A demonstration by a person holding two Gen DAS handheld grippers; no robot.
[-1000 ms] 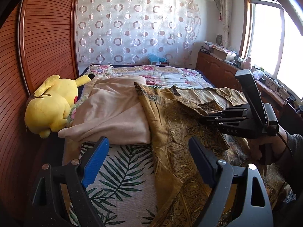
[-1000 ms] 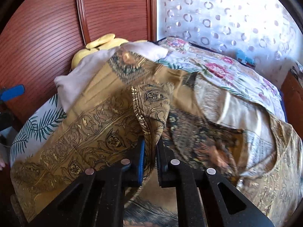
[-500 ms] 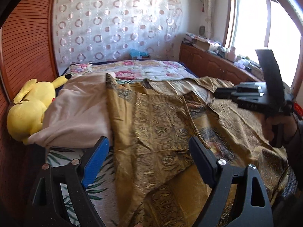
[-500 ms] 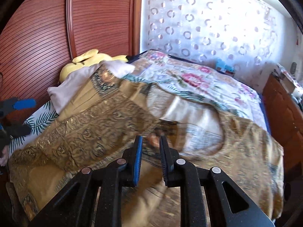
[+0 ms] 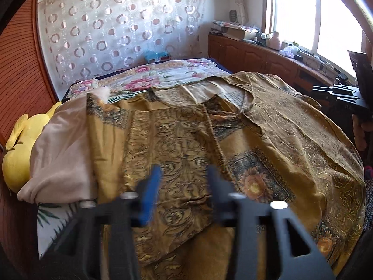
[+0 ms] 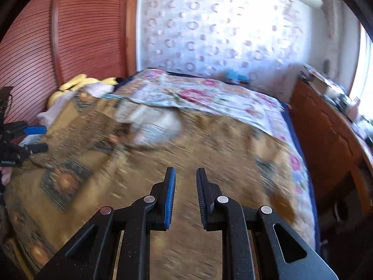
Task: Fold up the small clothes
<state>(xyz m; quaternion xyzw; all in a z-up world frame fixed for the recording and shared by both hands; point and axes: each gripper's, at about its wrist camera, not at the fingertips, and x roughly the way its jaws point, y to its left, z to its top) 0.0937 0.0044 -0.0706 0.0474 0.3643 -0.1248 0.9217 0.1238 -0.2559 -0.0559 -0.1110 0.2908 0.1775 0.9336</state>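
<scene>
Two grippers are working one large ochre garment (image 5: 177, 144), spread flat over the bed ahead of and beneath both tools, presumably so its edges can be found for the first fold. Far to the left of your left gripper (image 5: 183, 175), a plump yellow plush toy (image 5: 16, 163) sits against the ribbed wooden panel. A soft, matte beige cloth (image 5: 63, 158) is bunched next to it, pushed aside, it seems, to leave room. Below that cloth, a leaf-print sheet (image 5: 53, 219) peeks out just left of your blue pad. Your left gripper points down at a loose flap of the garment, and its jaws have just been closing. They are blurred, with a gap showing between them and the patterned cloth lying in that gap, so I judge the pads are not pressing it yet. The fabric looks thin and limp, with scrollwork bands and dark floral squares. It creases easily, so expect it to drag and wrinkle if you pinch only one layer. Further right, your right gripper (image 6: 185, 172) hovers over the garment's other half. Its jaws have just been opening and stand slightly apart with nothing between them, so it has let go. Beyond it the flowered quilt (image 6: 209, 93) lies flat, and a glossy wooden cabinet (image 6: 326, 135) runs along its right.
</scene>
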